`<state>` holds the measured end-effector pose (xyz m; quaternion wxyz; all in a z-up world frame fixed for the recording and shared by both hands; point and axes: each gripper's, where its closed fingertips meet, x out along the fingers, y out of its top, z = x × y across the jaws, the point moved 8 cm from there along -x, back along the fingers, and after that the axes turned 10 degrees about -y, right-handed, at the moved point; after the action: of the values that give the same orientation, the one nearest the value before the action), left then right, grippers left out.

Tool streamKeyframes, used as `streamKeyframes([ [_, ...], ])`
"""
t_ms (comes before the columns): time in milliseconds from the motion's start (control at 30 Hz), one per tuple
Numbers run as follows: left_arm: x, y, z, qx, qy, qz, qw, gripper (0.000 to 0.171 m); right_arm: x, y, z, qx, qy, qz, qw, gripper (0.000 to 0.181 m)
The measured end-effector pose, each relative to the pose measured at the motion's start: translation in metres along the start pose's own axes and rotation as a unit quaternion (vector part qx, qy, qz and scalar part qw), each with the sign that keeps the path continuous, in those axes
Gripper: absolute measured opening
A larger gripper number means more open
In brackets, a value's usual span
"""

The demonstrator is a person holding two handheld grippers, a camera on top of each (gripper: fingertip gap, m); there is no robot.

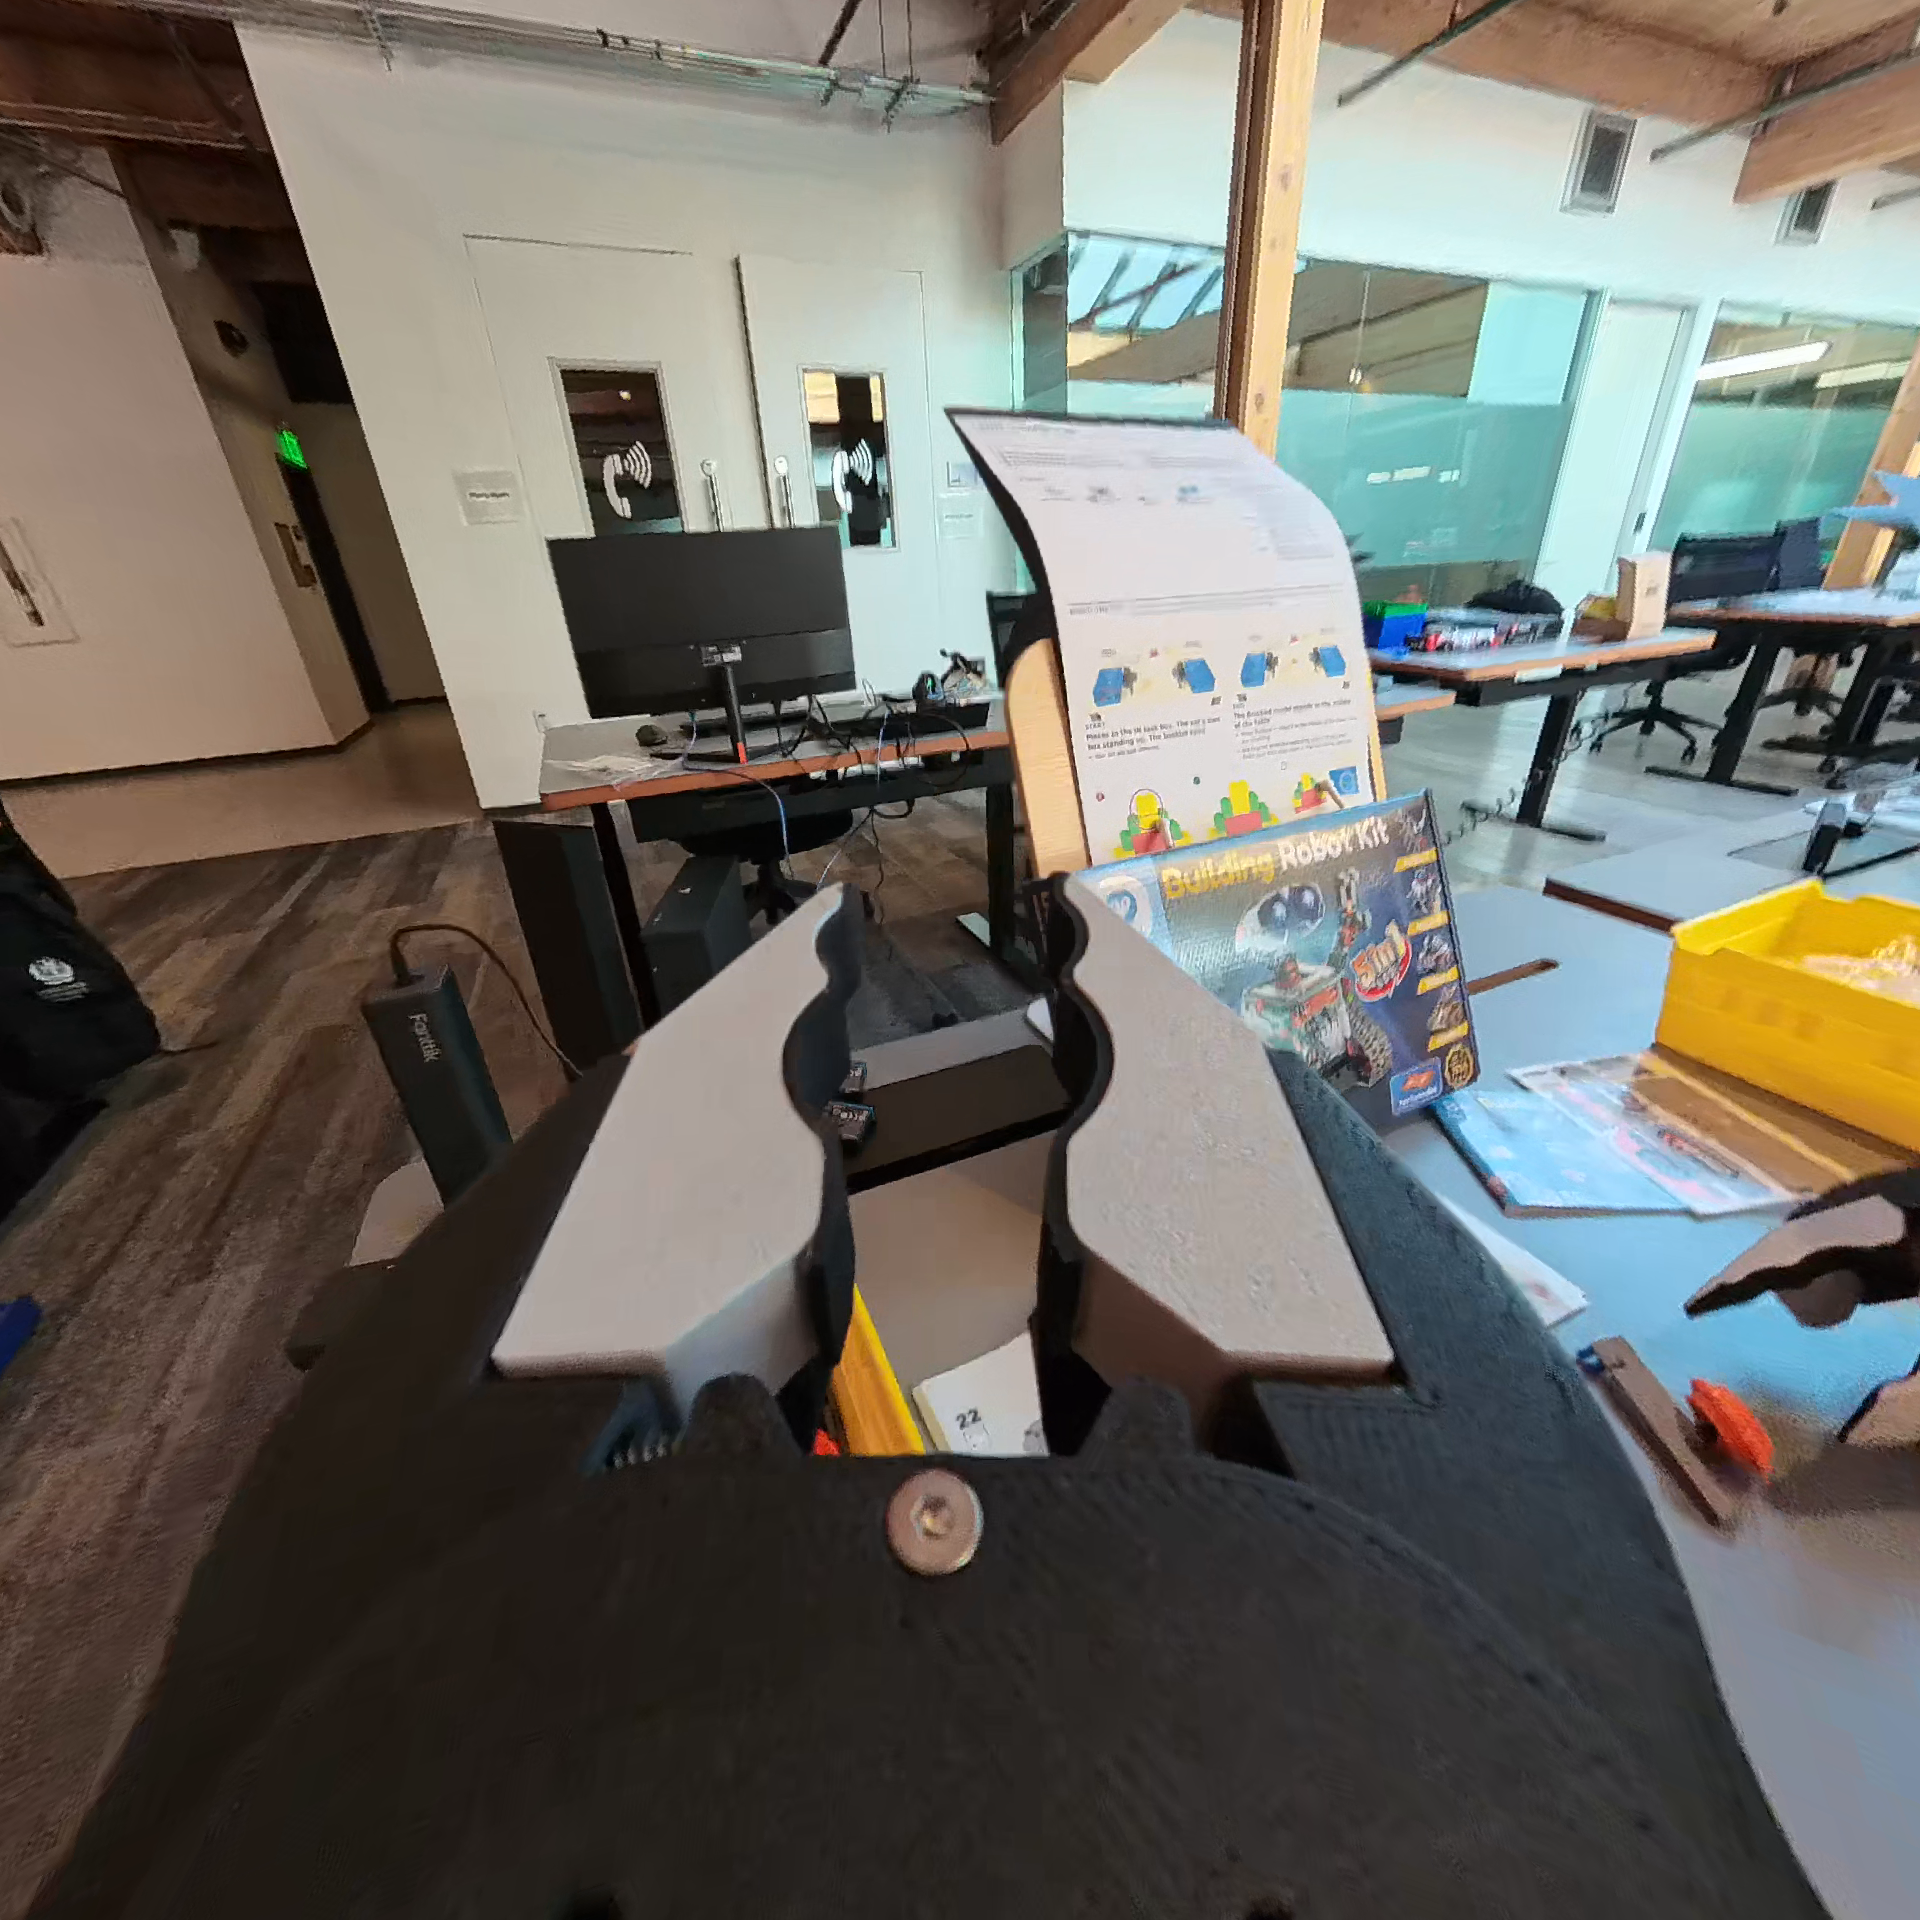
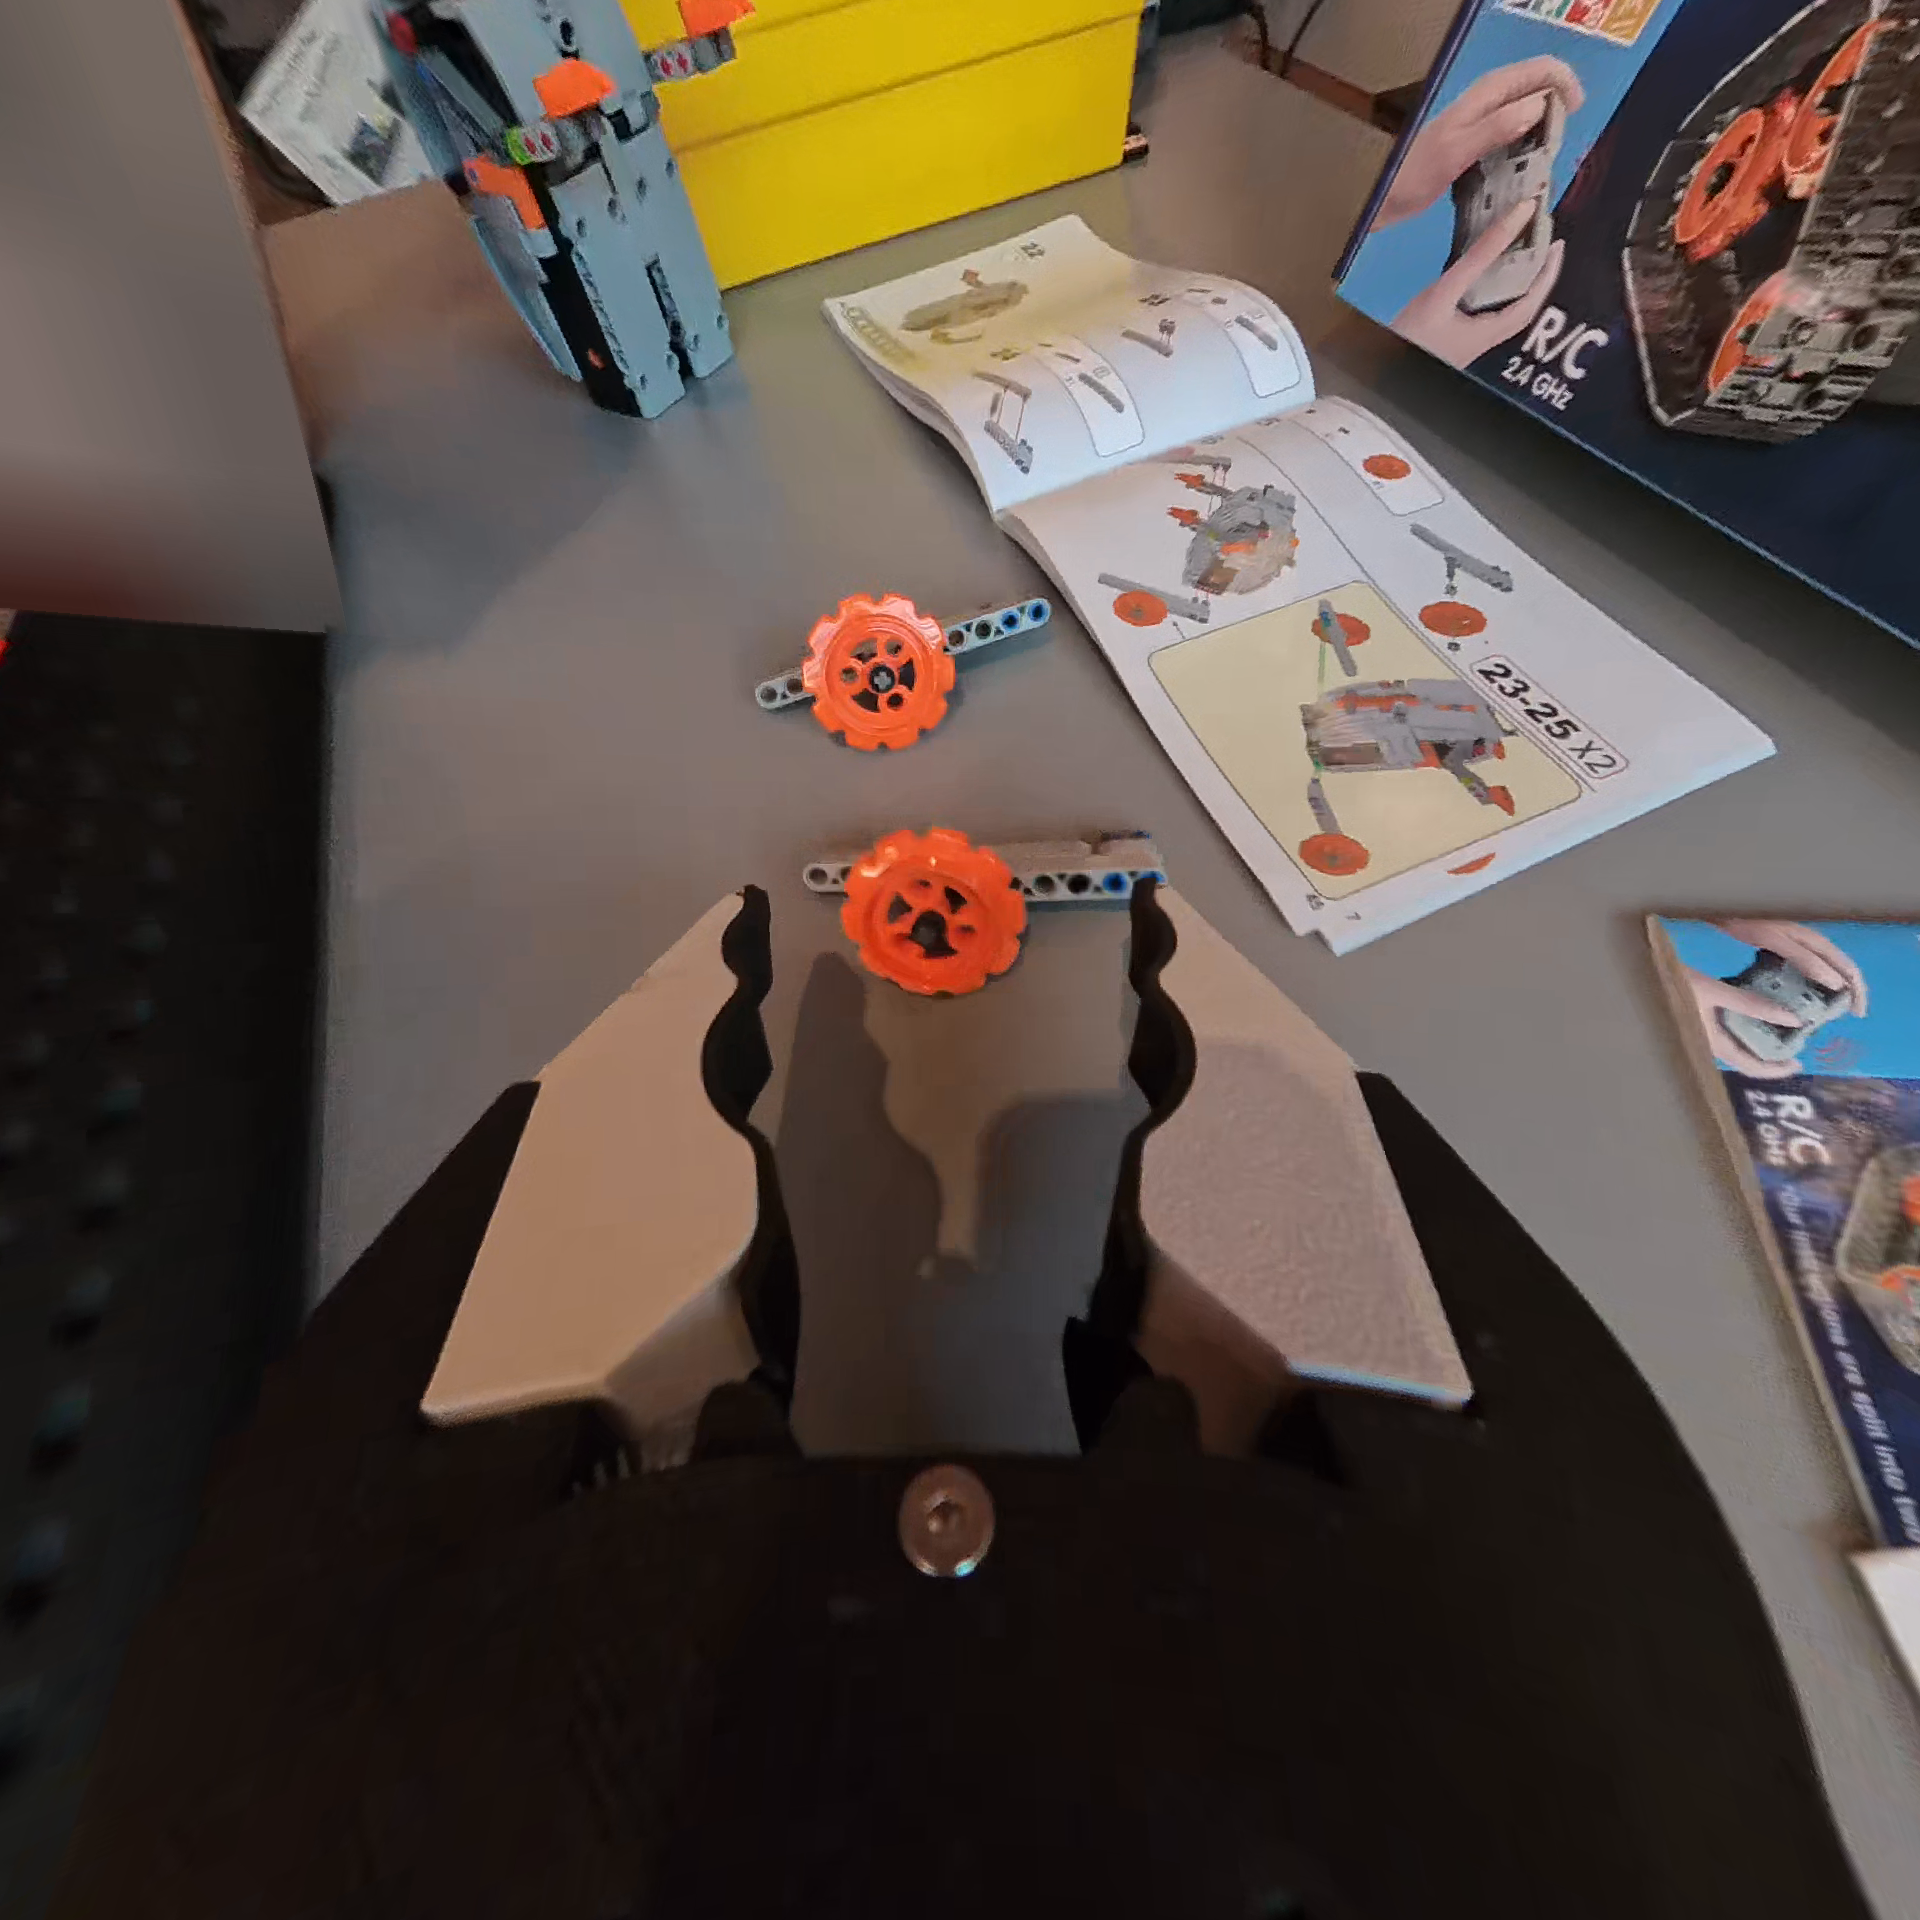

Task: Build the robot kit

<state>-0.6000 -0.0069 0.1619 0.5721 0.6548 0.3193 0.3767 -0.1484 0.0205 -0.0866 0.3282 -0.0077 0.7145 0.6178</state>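
just ahead of the right claw (image 2: 951, 904), whose fingers stand spread and hold nothing, an orange gear wheel on a grey holed beam (image 2: 933, 909) lies flat on the grey worktop (image 2: 540, 831), the right fingertip about touching the beam's blue-pinned end. beyond it lies a second wheel-and-beam piece (image 2: 881, 670), then an open instruction booklet (image 2: 1247, 540), a grey and orange model (image 2: 582, 208) and a yellow bin (image 2: 894, 125). the left claw (image 1: 956, 935) (lifted over the worktop's edge) is also spread and empty, a kit box (image 1: 1299, 945) near its right finger.
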Motion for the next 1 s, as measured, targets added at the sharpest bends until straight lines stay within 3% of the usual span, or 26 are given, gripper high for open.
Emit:
streamKeyframes([
  [167,-0.011,0.002,-0.014,-0.043,-0.018,0.041,0.998,0.031,0.024,-0.007,-0.021,-0.044,-0.034,-0.05,0.997,0.067],
  [300,-0.01,-0.004,-0.017,-0.04,-0.028,0.022,0.999,0.031,0.029,-0.01,-0.017,-0.061,-0.036,-0.074,0.995,0.041],
  [500,-0.01,-0.004,-0.016,-0.041,-0.036,0.02,0.998,0.031,0.031,-0.011,-0.012,-0.011,0.012,-0.086,0.996,0.041],
  [700,-0.015,0.002,-0.016,-0.046,-0.037,0.045,0.997,0.03,0.031,-0.011,-0.013,-0.014,0.019,-0.086,0.996,0.042],
  [1000,-0.009,-0.001,-0.014,-0.042,-0.039,0.027,0.998,0.03,0.031,-0.011,-0.012,-0.004,0.03,-0.089,0.996,0.042],
])
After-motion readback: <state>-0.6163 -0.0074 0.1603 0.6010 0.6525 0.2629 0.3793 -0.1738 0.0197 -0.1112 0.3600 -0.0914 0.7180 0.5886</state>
